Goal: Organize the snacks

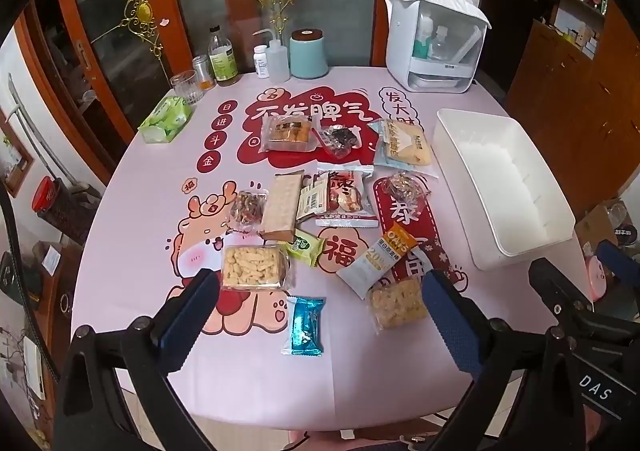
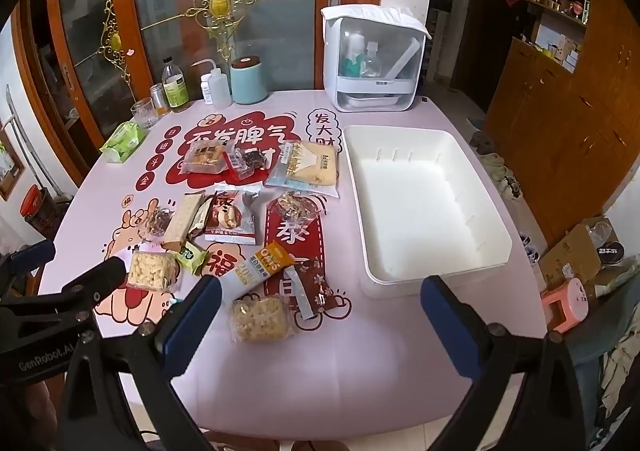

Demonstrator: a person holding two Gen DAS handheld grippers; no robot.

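Note:
Several wrapped snacks lie scattered on the pink table [image 1: 132, 251]. They include a blue packet [image 1: 306, 325], a puffed rice block [image 1: 254, 265], an oats bar [image 1: 376, 261], a rice cracker pack [image 2: 260, 317] and a red-and-white packet [image 2: 230, 219]. An empty white bin [image 2: 424, 211] stands at the right; it also shows in the left wrist view [image 1: 500, 187]. My left gripper [image 1: 320, 325] is open above the near table edge, over the blue packet. My right gripper [image 2: 320, 325] is open and empty, between the rice cracker pack and the bin.
At the back stand a white dispenser box [image 2: 374, 63], a teal canister [image 2: 248, 81], bottles [image 2: 176, 85], a glass [image 2: 143, 113] and a green tissue pack [image 2: 122, 141]. A pink stool [image 2: 564, 309] and a cardboard box [image 2: 572, 255] sit on the floor at the right.

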